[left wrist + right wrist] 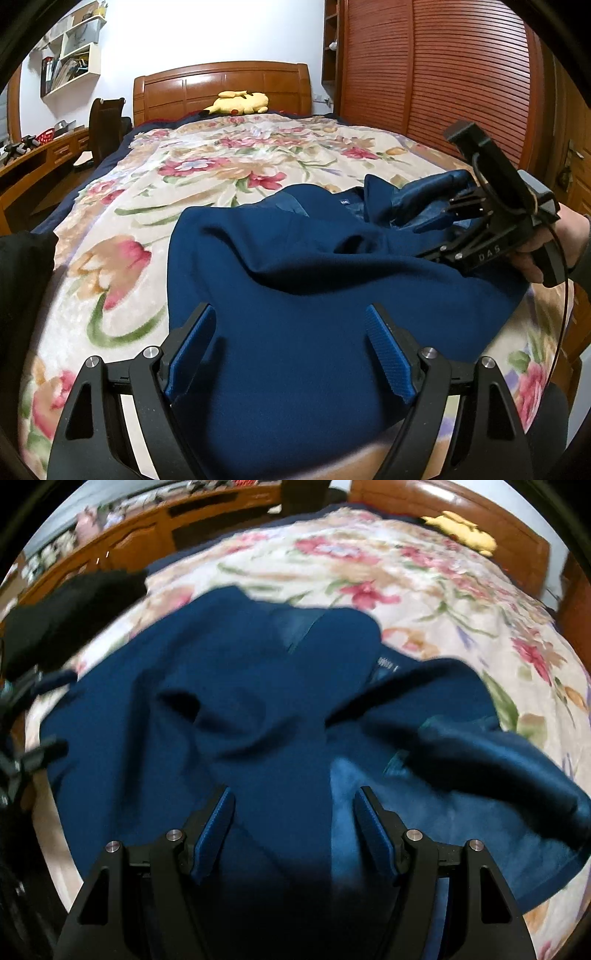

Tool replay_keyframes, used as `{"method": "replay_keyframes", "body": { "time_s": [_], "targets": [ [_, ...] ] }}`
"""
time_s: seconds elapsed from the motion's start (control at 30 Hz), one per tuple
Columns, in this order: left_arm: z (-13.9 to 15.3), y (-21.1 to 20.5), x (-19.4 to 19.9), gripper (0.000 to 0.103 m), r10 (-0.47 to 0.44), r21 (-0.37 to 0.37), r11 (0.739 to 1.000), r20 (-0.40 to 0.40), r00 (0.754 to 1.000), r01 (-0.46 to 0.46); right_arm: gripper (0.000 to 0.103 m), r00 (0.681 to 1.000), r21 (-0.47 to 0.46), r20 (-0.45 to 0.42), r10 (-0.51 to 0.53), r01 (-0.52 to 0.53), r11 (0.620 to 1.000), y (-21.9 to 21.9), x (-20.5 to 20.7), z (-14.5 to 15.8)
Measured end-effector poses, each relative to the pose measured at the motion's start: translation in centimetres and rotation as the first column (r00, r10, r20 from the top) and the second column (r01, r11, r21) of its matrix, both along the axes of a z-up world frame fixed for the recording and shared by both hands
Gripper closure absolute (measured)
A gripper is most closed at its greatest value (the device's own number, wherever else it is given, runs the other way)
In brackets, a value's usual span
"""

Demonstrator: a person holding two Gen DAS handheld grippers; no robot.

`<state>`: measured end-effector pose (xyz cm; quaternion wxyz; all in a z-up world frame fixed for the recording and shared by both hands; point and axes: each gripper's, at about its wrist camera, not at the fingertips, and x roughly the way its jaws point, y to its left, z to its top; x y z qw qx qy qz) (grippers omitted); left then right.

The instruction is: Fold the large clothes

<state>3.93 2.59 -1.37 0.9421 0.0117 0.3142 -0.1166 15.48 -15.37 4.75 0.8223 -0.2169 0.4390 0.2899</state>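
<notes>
Left wrist view, navy garment (280, 266) near bed edge, floral blanket (229, 162) bare beyond, both jaws wide, empty.

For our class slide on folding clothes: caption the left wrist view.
Open left hand-held gripper above a rumpled blue garment on a floral bed; right hand-held gripper at its far side.
</notes>
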Motion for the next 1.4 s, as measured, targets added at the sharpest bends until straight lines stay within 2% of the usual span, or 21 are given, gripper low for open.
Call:
{"method": "replay_keyframes", "body": {
  "time_s": [0.03,0.1,0.13,0.2,0.33,0.5,0.63,0.67,0.73,0.8,0.87,1.07,1.17,1.3,1.4],
  "targets": [
    [0.0,0.0,0.0,0.020,-0.001,0.002,1.000,-0.002,1.000,0.001,0.043,1.000,-0.002,-0.001,0.005,-0.005,1.000,0.1,-0.4,-0.1],
    [-0.1,0.0,-0.1,0.020,-0.001,0.004,1.000,-0.004,1.000,0.001,0.086,0.999,-0.021,0.016,0.034,-0.033,0.999,0.8,-0.9,-0.4],
    [-0.1,-0.1,-0.1,0.020,0.000,0.005,1.000,-0.004,1.000,0.000,0.094,0.998,-0.043,0.033,0.054,-0.052,0.998,1.4,-0.9,-0.4],
    [-0.1,0.0,-0.1,0.020,0.001,0.005,1.000,-0.003,1.000,-0.001,0.098,0.992,-0.092,0.097,0.076,-0.067,0.993,2.0,-1.2,-0.1],
    [-0.1,0.2,-0.1,0.020,0.006,0.002,1.000,-0.002,1.000,-0.006,0.098,0.969,-0.131,0.244,0.041,-0.009,0.991,3.3,0.6,1.6],
    [-0.2,0.1,0.2,0.020,0.007,0.011,1.000,-0.009,1.000,-0.007,0.098,0.902,-0.155,0.430,-0.036,0.113,0.981,5.5,5.0,3.3],
    [-0.5,0.2,0.4,0.020,0.012,0.016,1.000,-0.020,1.000,-0.011,0.098,0.866,-0.145,0.488,-0.105,0.199,0.969,7.2,8.2,3.2],
    [-0.6,0.3,0.5,0.020,0.012,0.015,1.000,-0.025,1.000,-0.012,0.097,0.874,-0.128,0.469,-0.124,0.206,0.970,7.5,8.9,2.6],
    [-0.9,0.3,0.7,0.020,0.014,0.017,1.000,-0.040,0.999,-0.013,0.079,0.899,-0.131,0.417,-0.132,0.203,0.970,8.1,9.8,1.3],
    [-1.0,0.3,0.8,0.020,0.015,0.020,1.000,-0.047,0.999,-0.014,0.040,0.902,-0.089,0.402,-0.160,0.213,0.973,7.5,9.9,1.4],
    [-1.0,0.1,0.7,0.020,0.013,0.027,1.000,-0.044,0.999,-0.012,0.026,0.893,-0.008,0.403,-0.199,0.221,0.975,6.0,9.5,2.5],
    [-1.0,0.0,0.4,0.020,0.015,0.028,1.000,-0.036,0.999,-0.013,0.024,0.828,0.102,0.460,-0.319,0.308,0.946,-2.6,6.2,5.8],
    [-1.1,0.0,0.4,0.020,0.017,0.029,0.999,-0.042,0.999,-0.016,0.024,0.800,0.144,0.457,-0.388,0.363,0.920,-7.8,3.9,6.5],
    [-1.2,0.0,0.5,0.020,0.018,0.030,0.999,-0.043,0.999,-0.017,0.024,0.781,0.155,0.432,-0.450,0.428,0.891,-13.4,2.2,5.9],
    [-1.2,0.1,0.4,0.020,0.021,0.030,0.999,-0.044,0.999,-0.020,0.024,0.793,0.179,0.381,-0.475,0.440,0.880,-16.5,1.3,4.8]
  ]
}}
